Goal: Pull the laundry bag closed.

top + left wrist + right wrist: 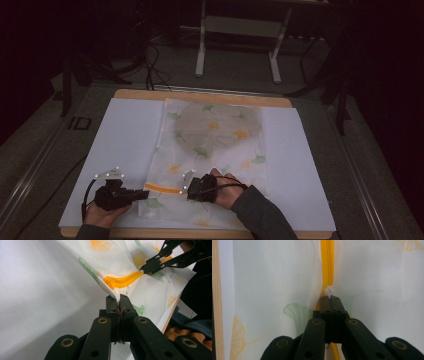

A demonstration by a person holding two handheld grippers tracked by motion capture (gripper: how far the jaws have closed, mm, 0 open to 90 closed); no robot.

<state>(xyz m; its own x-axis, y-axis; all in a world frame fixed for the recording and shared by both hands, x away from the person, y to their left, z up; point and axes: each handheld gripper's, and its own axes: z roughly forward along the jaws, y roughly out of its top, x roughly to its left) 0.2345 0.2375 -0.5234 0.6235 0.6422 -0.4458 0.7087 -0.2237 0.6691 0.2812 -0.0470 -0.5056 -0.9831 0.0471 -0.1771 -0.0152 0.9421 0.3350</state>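
We see a white mesh bag (212, 145) with a leaf print lying flat on a white sheet (125, 145) over the table (200, 95), roughly mid-table, its near end by our hands; a dark shape shows through the far half of the bag, contents unclear; the orange zip (162, 189) runs across the near end; left gripper (142, 194) sits at the bag's near-left corner, jaws closed tight on the fabric edge at the zip's end, per the left gripper view (119, 298), where the mesh is pulled up into a fold right at the tips; right gripper (190, 187) comes in from the right, at the other end of the exposed orange strip; its jaws are also pinched together, on a small white tab at the zip (327, 270), probably the slider pull, per the right gripper view (331, 298); the left gripper view also shows the right gripper's tips (146, 268) meeting on the zip (123, 280); the two grippers are near each other, the orange strip stretched between them; table edge (217, 302) shows as a wood strip beside the sheet.
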